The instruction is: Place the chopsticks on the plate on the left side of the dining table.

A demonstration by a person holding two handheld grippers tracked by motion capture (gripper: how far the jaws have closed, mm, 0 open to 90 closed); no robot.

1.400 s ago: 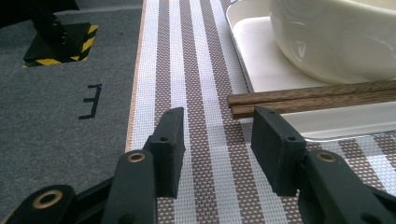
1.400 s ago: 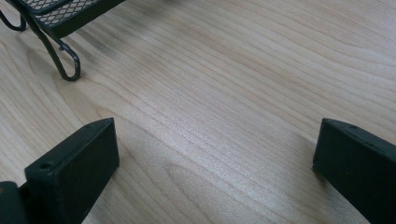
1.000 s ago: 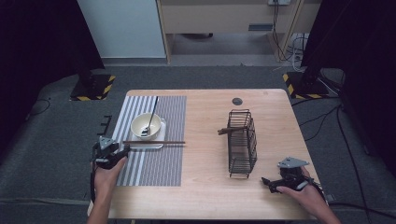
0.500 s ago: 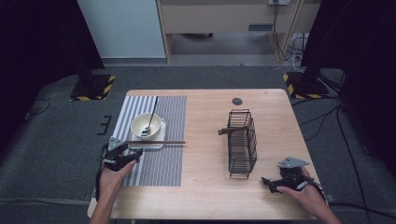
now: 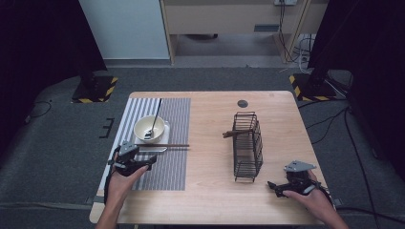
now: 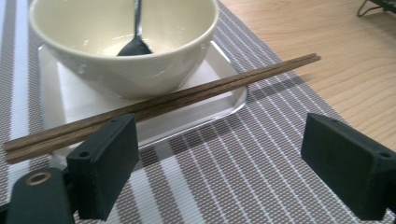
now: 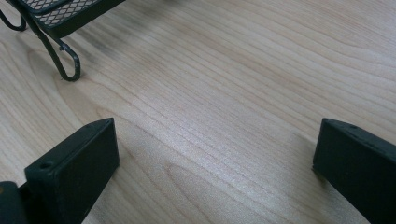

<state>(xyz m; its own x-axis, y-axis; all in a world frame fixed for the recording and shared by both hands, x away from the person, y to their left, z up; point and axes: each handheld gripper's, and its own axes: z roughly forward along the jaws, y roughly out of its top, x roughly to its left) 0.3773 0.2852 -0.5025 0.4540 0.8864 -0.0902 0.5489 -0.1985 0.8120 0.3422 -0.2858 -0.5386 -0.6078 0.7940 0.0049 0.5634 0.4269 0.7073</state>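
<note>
The left tongs (image 5: 152, 160) sit over the near left part of the striped placemat (image 5: 174, 167), held in the person's left hand (image 5: 123, 177). Their jaws stand wide apart with nothing between them and have just been opening. Just beyond them a pair of wooden chopsticks (image 5: 162, 145) lies across the near edge of a small white square tray (image 6: 217, 100), side by side, tips pointing right toward the bare wood of the table (image 5: 210, 191); in the left gripper view the chopsticks (image 6: 187, 95) pass just behind the left jaw, apart from both pads. On the tray stands a cream bowl (image 5: 149, 128) with a dark spoon (image 5: 154, 119) in it, handle leaning over the far rim. To the right of centre a black wire rack (image 5: 247, 145) lies on the table, with a brown wooden piece (image 5: 233, 134) sticking out of its left side. The right tongs (image 5: 273, 188) rest low at the near right corner, in the right hand (image 5: 313, 200), pointing left, jaws spread over bare wood; the right gripper view shows a foot of the rack (image 7: 65, 65) at upper left. A small dark round disc (image 5: 242, 103) sits near the far edge.
</note>
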